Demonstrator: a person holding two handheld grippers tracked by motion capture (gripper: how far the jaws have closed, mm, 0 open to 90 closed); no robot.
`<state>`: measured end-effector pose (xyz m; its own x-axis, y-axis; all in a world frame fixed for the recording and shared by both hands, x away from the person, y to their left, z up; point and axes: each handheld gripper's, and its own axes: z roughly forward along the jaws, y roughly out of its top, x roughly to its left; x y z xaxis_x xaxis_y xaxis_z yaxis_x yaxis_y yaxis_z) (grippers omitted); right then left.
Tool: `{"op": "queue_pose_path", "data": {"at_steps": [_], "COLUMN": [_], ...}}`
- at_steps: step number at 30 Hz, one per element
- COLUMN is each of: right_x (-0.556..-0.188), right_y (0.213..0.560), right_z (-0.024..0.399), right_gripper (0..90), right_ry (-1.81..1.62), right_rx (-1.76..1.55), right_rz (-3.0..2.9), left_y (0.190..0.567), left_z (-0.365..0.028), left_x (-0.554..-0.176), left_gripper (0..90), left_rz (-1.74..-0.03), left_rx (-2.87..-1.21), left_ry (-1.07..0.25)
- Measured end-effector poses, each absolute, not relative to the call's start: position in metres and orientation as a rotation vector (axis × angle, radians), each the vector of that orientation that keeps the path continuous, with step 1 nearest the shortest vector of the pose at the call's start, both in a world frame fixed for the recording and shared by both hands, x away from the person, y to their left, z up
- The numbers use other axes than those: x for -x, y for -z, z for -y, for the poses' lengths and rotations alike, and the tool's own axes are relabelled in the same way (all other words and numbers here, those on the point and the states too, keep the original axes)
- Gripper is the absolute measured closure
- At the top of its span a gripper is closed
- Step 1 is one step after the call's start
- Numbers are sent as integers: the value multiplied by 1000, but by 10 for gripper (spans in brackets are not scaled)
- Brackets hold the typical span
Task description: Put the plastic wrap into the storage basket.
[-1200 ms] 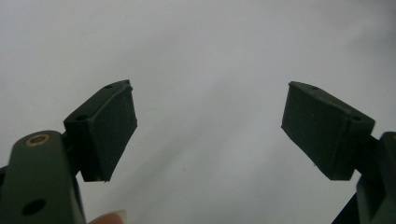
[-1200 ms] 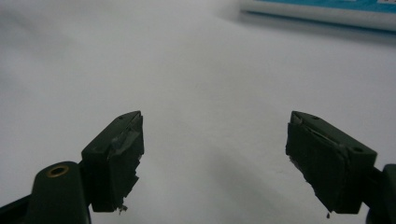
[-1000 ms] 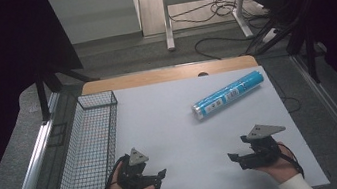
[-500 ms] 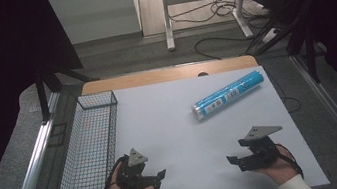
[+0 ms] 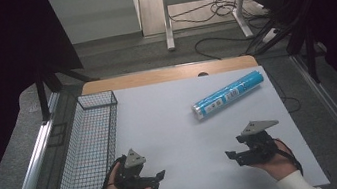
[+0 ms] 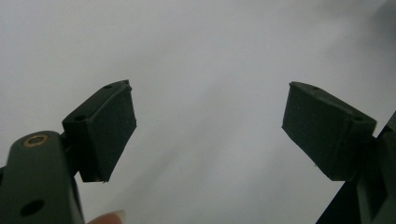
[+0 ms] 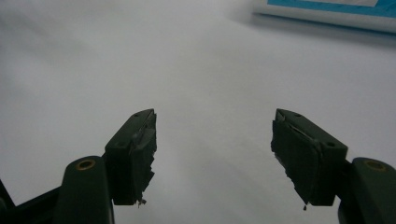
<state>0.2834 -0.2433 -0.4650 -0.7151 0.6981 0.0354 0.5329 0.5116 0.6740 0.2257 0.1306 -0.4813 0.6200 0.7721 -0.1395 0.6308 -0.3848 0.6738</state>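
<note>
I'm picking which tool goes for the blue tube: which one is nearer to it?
Right. The right tool sits just below the blue tube, open and empty. The left tool is far across the sheet, beside the wire basket.

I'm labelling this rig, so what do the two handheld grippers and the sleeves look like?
Both the left gripper and the right gripper are black, each topped by a grey three-cornered plate, with blocky black fingers. A black cable loops from each. A white sleeve covers the right wrist.

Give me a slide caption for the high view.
Two open grippers, left and right, rest on a white table between wire basket and blue tube.
</note>
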Motion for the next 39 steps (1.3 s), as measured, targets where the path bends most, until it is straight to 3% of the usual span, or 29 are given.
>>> {"op": "queue_pose_path", "data": {"at_steps": [11,30,36,39], "right_x": [-304,-390,-418,-433], "right_y": [441,415,423,425], "right_z": [253,301,315,324], "right_gripper": [329,336,423,523], "right_ry": [-967,-898,-845,-815], "right_rx": [-1045,-1184,-1244,-1247], "right_rz": [-2515,-2444,-2428,-2418], "left_y": [481,484,486,487], "left_z": [-129,-137,-140,-141], "left_x": [-226,-225,-225,-226], "left_gripper": [168,163,163,163], "left_rz": [-1096,-1140,-1147,-1154], "left_rx": [-2145,-2107,-2112,-2113], "left_ry": [-256,-279,-281,-283]}}
